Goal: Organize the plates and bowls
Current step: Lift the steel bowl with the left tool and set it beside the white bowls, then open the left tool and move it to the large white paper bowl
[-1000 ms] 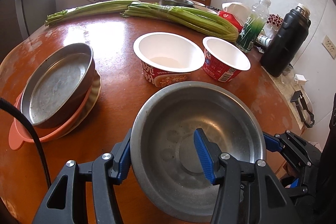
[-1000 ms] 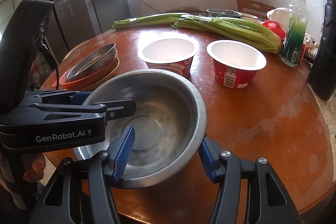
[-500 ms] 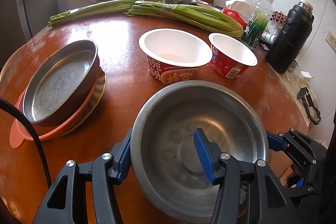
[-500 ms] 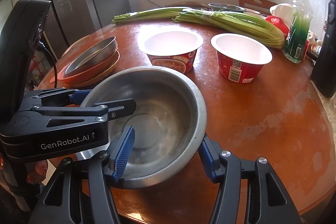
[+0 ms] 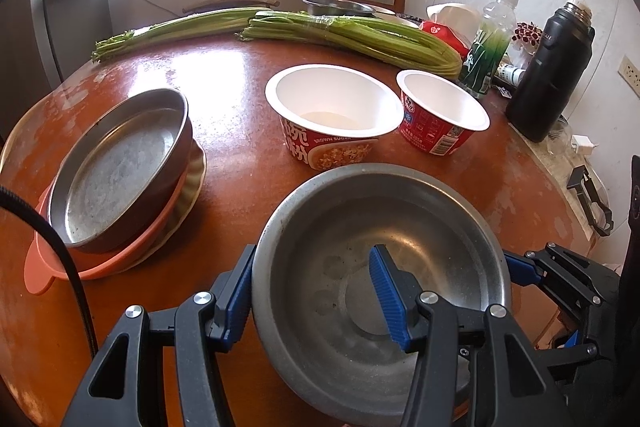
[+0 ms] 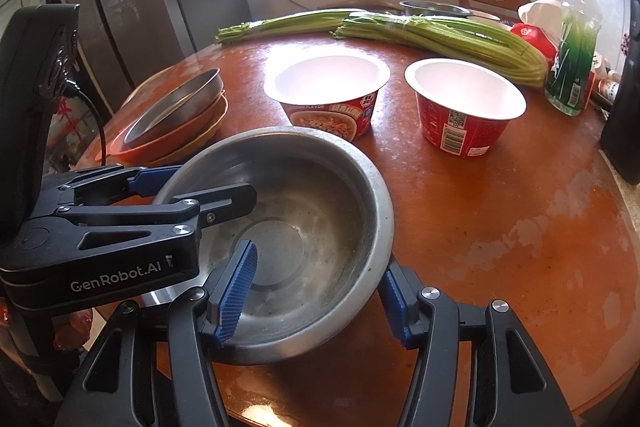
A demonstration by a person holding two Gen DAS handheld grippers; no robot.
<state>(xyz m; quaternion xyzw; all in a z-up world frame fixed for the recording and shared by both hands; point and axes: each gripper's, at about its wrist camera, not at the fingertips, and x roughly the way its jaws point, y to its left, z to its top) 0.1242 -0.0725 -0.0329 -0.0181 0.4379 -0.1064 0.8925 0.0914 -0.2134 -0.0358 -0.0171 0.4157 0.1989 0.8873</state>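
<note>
Item in hand: steel bowl (image 5: 380,267), empty, at the near edge of the round surface (image 5: 240,99), its near side seemingly overhanging that edge.
Left gripper (image 5: 312,299): jaws straddle the bowl's near-left rim, one blue pad outside the wall and one inside; they appear clamped on it, though pad contact on the inner side is not fully clear.
Right gripper (image 6: 316,291): jaws straddle the near-right rim in the same manner, inner pad in the basin, outer pad against the wall; judged to be gripping.
Lift status: cannot tell whether the bowl rests on the surface or is carried just above it.
Other ware: metal pan (image 5: 120,167) stacked on an orange plate (image 5: 120,267) at the left; large paper bowl (image 5: 334,115) and small paper bowl (image 5: 442,111) just beyond the steel bowl.
Risk 1: smooth curved steel held only at the rim could slip from the pads if the two hands pull apart or tilt unequally.
Risk 2: the far rim sits close to the large paper bowl, which holds a little liquid; a forward push could knock it over.
Risk 3: the left gripper's cable (image 5: 60,255) drapes across the plate stack and could drag it.
Risk 4: a drop near the edge would send the bowl to the floor.
</note>
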